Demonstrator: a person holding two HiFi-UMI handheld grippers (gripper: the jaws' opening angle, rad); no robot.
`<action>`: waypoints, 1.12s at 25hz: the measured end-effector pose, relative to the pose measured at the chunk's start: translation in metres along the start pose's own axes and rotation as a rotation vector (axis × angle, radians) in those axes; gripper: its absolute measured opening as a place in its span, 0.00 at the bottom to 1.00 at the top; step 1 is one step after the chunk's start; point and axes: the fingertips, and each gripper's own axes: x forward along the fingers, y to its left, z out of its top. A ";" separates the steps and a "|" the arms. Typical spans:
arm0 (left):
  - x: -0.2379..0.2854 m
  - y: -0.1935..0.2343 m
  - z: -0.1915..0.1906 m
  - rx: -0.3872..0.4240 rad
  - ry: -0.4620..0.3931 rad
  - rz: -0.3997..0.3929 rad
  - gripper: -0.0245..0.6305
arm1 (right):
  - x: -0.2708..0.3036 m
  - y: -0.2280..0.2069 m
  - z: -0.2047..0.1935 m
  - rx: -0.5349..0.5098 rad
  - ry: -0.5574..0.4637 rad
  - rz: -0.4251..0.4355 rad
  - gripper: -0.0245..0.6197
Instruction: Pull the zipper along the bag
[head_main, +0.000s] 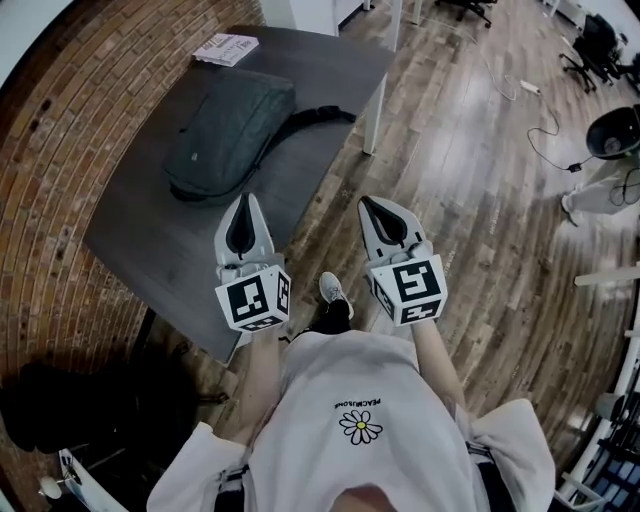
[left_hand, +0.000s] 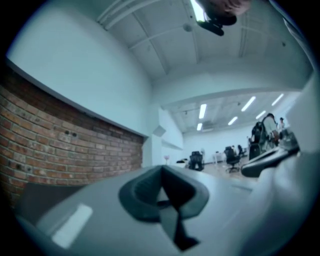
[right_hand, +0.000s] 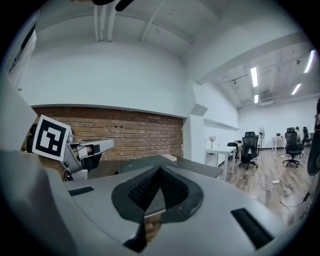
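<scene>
Head view, nearest first: white shirt (head_main: 360, 400) with a daisy print, one shoe (head_main: 333, 290) on the wood floor (head_main: 480, 200) below it.

Left gripper (head_main: 243, 205): jaws clenched, pads meeting along one line, nothing between them. It points forward and roughly level. Its marker cube (head_main: 252, 300) sits at the rear, next to the hand. In the head view the tip lies over the table (head_main: 150, 230) and just short of the bag's near end. No contact with the bag is visible.

Right gripper (head_main: 372, 208): jaws likewise pressed together and empty, with a marker cube (head_main: 412, 288) at the rear. It is held beside the left gripper, roughly parallel to it. It is over the floor, off the table's right edge and apart from the bag.

Bag (head_main: 225, 135): dark grey-green, lying flat on the dark table, long axis running away from the person. It sits toward the table's far half. A black strap (head_main: 320, 115) trails off its right side toward the table edge. The zipper is too small to make out in any view.

A booklet (head_main: 226, 48) lies at the table's far end, beyond the bag and apart from it.

A brick wall (head_main: 60, 150) runs along the table's left side.

Farther off are a cable (head_main: 545, 130) on the floor and black office chairs (head_main: 600, 45) at top right.
</scene>
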 end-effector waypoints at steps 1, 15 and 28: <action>0.013 0.005 -0.002 -0.002 0.002 0.007 0.04 | 0.015 -0.004 0.002 0.000 0.002 0.005 0.04; 0.105 0.095 -0.038 -0.005 0.006 0.186 0.04 | 0.182 -0.025 0.023 -0.090 0.000 0.104 0.04; 0.098 0.119 -0.042 -0.001 0.021 0.594 0.04 | 0.276 -0.021 0.046 -0.150 -0.046 0.466 0.04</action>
